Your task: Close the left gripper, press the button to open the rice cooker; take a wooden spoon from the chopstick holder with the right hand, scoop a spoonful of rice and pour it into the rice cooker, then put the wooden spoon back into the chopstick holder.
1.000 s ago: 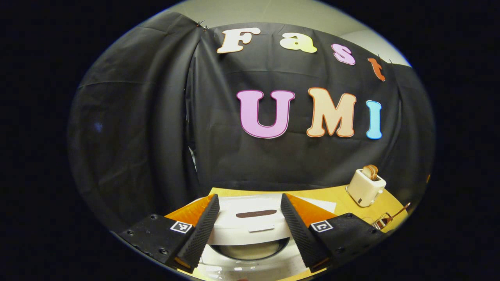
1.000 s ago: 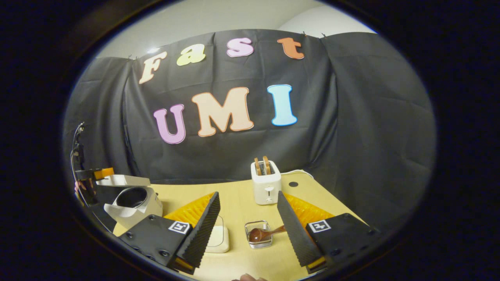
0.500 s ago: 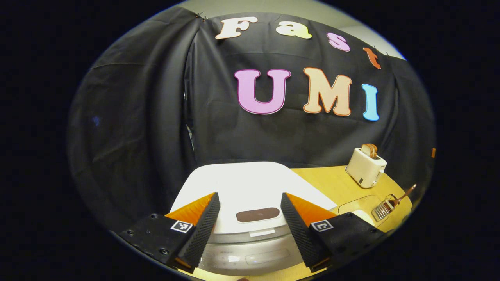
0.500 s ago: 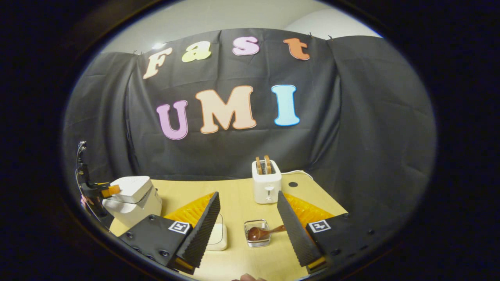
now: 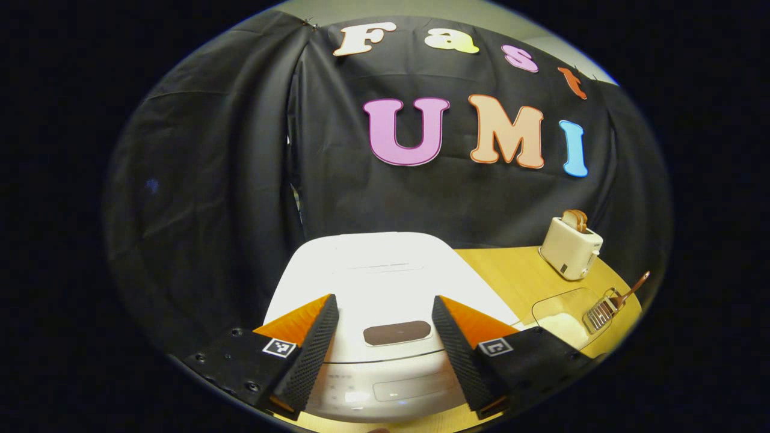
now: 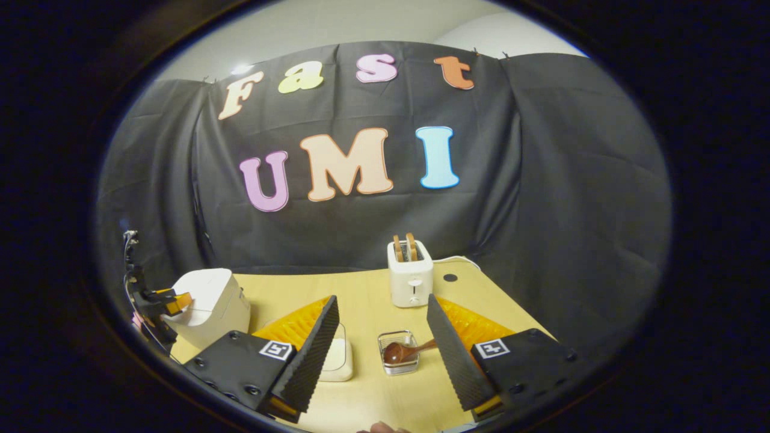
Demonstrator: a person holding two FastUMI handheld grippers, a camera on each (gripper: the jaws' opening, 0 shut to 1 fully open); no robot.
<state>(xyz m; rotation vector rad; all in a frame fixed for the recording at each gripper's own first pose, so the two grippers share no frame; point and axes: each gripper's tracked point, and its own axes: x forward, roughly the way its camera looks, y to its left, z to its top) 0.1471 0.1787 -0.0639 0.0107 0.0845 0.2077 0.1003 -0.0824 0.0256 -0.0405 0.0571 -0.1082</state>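
Both grippers' fingers stand wide apart, holding nothing: left gripper (image 5: 385, 355) over the rice cooker (image 5: 379, 282) (lid down), right gripper (image 6: 382, 355) above the wooden spoon (image 6: 404, 352).

No readable text I can report. My left gripper (image 5: 385, 355) and right gripper (image 6: 382, 361) each carry small square code tags, not legible. Rice cooker (image 5: 385, 300) panel markings too faint.

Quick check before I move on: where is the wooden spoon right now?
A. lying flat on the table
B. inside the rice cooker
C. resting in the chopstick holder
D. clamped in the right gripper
C: the wooden spoon rests in the chopstick holder on the table, ahead of the open right gripper.
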